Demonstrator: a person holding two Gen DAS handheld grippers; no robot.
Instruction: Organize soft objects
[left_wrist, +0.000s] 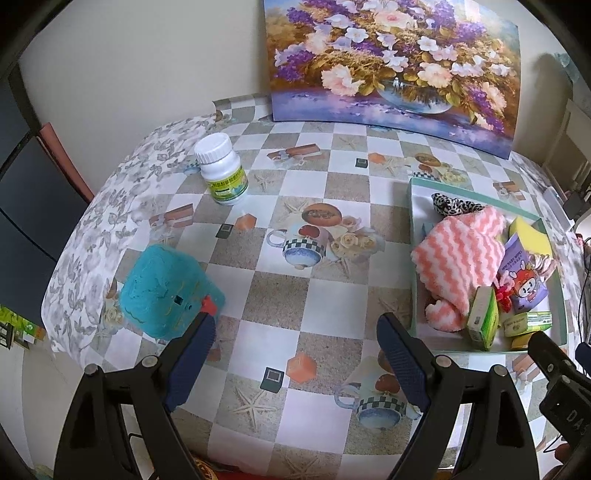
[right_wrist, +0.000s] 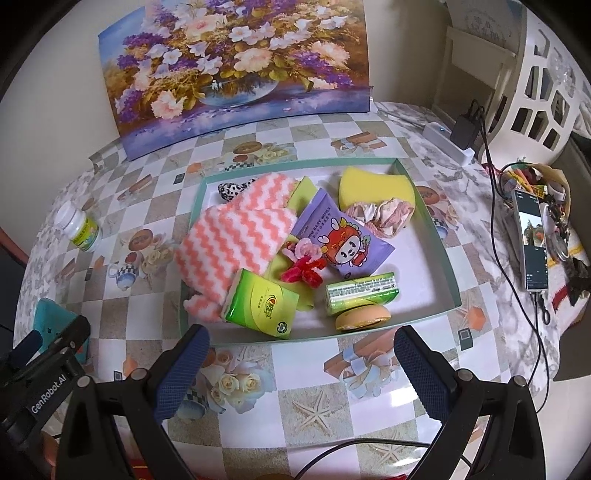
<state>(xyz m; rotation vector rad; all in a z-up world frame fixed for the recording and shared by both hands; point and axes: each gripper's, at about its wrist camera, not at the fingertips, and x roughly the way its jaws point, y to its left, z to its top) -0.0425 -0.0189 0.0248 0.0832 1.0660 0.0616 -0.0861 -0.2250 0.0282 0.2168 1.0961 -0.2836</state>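
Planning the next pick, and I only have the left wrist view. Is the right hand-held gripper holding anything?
Observer: No. The right hand-held gripper is open, with nothing between its fingers, poised at the near edge of the tray.
Operator: Anything soft outside the tray, on its right?
Observer: None I can make out. A phone lies there, screen lit, beside some clutter.
Operator: What's under the green pack at the tray's front?
Observer: A round orange pad, partly beneath the green pack.
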